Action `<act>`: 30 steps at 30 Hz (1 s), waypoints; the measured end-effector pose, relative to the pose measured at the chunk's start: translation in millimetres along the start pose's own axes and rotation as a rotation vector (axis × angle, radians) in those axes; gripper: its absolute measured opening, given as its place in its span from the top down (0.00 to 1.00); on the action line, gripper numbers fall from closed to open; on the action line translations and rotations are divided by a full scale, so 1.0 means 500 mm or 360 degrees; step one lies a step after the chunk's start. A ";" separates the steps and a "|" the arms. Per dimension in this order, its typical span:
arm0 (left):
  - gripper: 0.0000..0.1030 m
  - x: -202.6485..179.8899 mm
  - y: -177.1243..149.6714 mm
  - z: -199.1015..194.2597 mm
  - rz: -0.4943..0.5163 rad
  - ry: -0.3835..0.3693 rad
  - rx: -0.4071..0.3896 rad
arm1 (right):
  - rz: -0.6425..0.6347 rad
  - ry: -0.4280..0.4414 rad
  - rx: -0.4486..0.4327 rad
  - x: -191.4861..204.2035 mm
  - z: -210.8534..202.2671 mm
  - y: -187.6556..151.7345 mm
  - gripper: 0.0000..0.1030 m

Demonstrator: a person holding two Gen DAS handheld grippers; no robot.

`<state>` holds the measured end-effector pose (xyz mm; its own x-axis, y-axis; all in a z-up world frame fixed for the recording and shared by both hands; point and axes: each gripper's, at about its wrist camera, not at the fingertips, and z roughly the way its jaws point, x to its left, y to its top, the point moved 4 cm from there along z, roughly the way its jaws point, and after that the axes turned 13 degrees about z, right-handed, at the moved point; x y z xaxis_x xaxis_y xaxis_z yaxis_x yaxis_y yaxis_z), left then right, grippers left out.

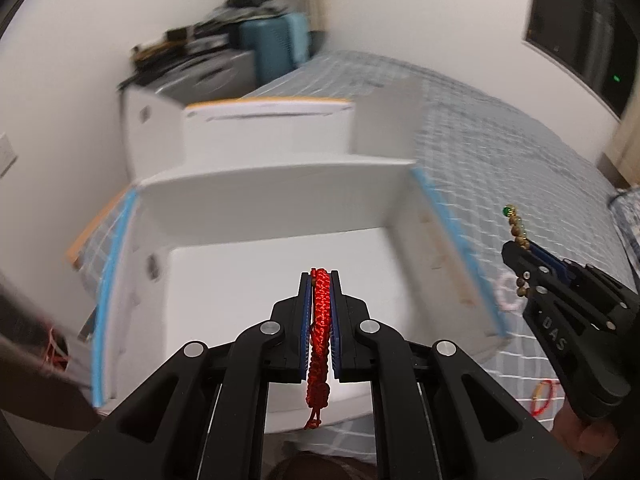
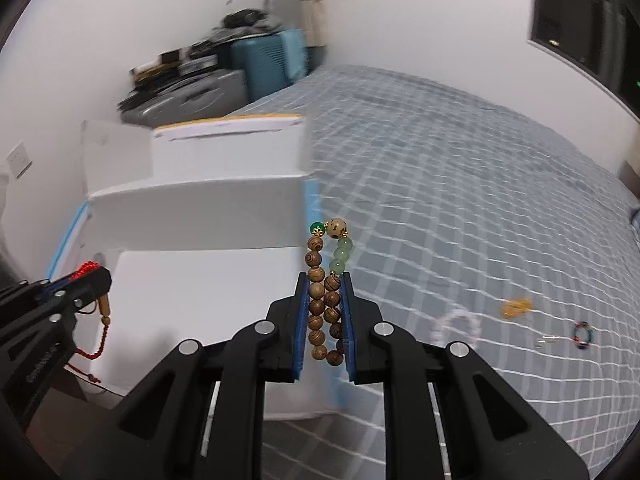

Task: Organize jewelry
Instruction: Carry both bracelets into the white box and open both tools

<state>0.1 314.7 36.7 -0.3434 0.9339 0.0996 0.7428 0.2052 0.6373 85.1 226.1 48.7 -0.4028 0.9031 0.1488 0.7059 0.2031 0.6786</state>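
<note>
White walls (image 2: 420, 12) enclose a bed under a grey-blue checked cover (image 2: 460, 184); a dark window (image 2: 588, 20) sits high on the right. In the far corner a teal suitcase (image 2: 276, 64) stands beside a grey case (image 2: 192, 96) piled with dark clutter; a wall socket plate (image 2: 18, 160) shows at left

suitcase (image 1: 276, 46) and clutter blurred; tiny silver piece (image 2: 545, 342) unidentifiable
</note>
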 end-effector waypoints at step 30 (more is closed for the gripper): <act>0.60 0.145 -0.103 0.098 -0.0156 0.0110 0.0224 | -0.0037 0.0061 0.0243 0.131 0.127 -0.094 0.57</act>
<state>-34.8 386.0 -26.3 -0.4534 0.8859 0.0978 0.7753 0.3379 0.5336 62.6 299.6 -19.2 -0.4400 0.8831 0.1632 0.7751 0.2817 0.5656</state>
